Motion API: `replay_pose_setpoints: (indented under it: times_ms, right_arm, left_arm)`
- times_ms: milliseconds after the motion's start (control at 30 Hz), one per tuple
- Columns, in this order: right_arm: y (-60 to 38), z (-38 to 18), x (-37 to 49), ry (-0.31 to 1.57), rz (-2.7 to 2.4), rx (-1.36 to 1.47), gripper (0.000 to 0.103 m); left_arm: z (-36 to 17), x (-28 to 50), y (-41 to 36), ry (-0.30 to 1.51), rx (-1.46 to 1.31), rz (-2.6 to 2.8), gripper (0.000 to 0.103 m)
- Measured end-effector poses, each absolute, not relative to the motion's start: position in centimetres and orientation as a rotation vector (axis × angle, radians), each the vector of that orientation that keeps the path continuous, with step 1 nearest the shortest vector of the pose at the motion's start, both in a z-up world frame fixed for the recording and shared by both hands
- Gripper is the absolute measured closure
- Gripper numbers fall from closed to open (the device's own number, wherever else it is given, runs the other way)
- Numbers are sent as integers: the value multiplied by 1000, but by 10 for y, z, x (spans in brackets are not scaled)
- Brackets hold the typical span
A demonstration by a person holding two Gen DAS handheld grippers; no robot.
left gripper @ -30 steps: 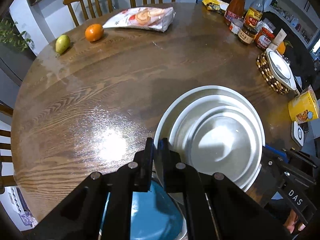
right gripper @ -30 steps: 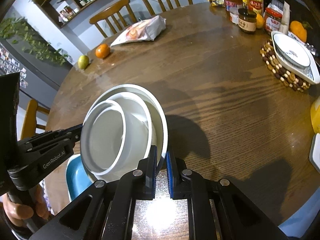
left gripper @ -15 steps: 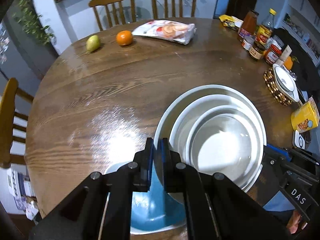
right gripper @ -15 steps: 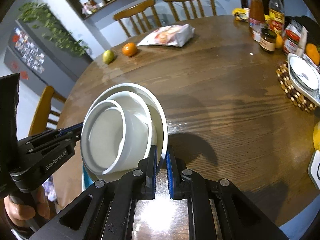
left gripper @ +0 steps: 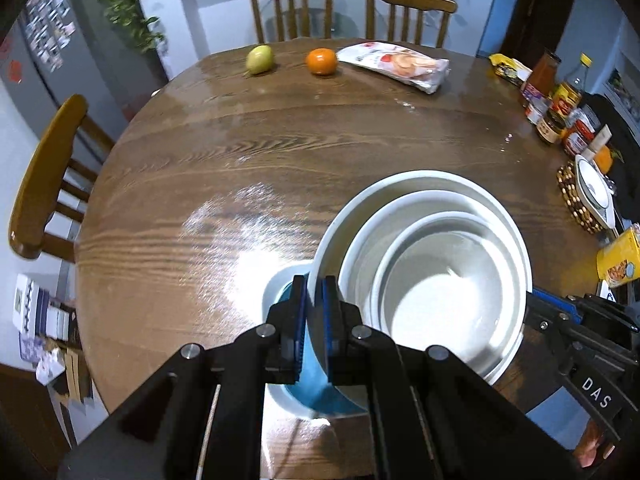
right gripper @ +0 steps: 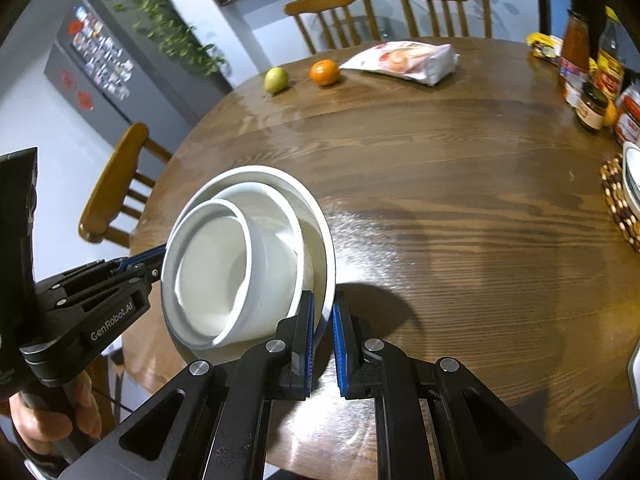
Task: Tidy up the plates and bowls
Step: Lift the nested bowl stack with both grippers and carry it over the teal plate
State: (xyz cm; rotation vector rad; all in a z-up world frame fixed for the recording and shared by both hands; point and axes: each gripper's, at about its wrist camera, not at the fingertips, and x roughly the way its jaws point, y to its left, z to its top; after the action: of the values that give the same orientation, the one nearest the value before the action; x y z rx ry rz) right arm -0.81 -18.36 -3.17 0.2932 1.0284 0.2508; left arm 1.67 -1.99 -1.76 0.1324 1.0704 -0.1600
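Three nested white bowls [left gripper: 440,288] hang above the round wooden table [left gripper: 280,160], held by the outer bowl's rim from both sides. My left gripper [left gripper: 314,280] is shut on the rim's left edge. My right gripper [right gripper: 324,300] is shut on the opposite edge and shows at the right in the left wrist view [left gripper: 536,300]. In the right wrist view the stack [right gripper: 240,264] leans towards the left gripper [right gripper: 148,256]. A blue dish with a white rim [left gripper: 312,384] lies on the table under the stack's left side, partly hidden by my fingers.
A pear [left gripper: 260,60], an orange [left gripper: 321,61] and a snack bag [left gripper: 396,65] lie at the far edge. Jars and bottles [left gripper: 556,112], a white dish on a beaded trivet [left gripper: 592,192] and a yellow box [left gripper: 618,258] line the right. Wooden chairs stand around the table.
Both grippers have risen with the bowl stack and drawn back towards the near table edge. More of the blue dish shows under the stack. Both views have rolled.
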Motion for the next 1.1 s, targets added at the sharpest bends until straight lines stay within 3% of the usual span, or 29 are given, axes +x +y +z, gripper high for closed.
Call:
replay_pose_setpoints:
  times_ms: [700, 1100]
  right_arm:
    - [-152, -75, 14, 1181, 294, 281, 90]
    - [-151, -80, 32, 1164, 267, 307, 90]
  left_arm:
    - [-65, 27, 9, 1208, 75, -83, 100]
    - [-67, 47, 5, 1173, 85, -72, 100]
